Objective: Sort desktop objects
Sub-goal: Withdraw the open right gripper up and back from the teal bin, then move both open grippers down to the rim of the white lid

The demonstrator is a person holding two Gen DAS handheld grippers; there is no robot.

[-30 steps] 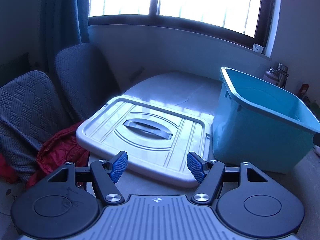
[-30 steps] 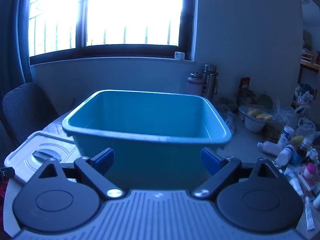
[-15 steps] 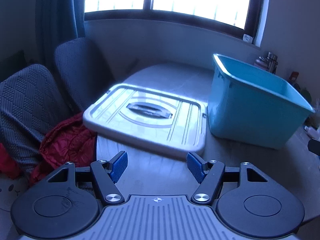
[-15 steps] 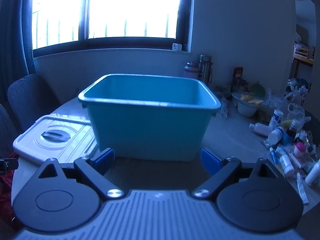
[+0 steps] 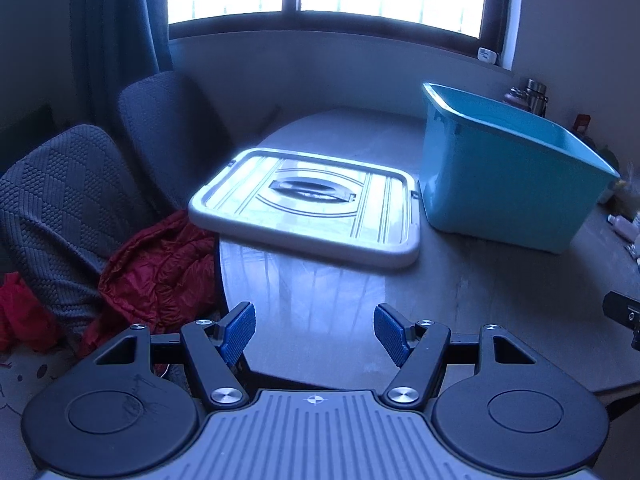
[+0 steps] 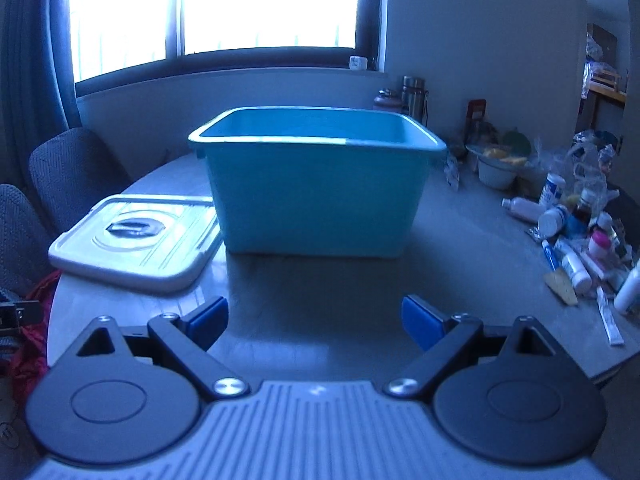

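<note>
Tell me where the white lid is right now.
The white lid lies flat on the table, left of the teal bin in the right wrist view, near the table's edge beside the grey chairs.

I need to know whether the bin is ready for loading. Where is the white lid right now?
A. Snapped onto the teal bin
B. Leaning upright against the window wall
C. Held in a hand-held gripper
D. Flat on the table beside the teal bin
D: the white lid lies flat on the table next to the open-topped teal bin.
</note>
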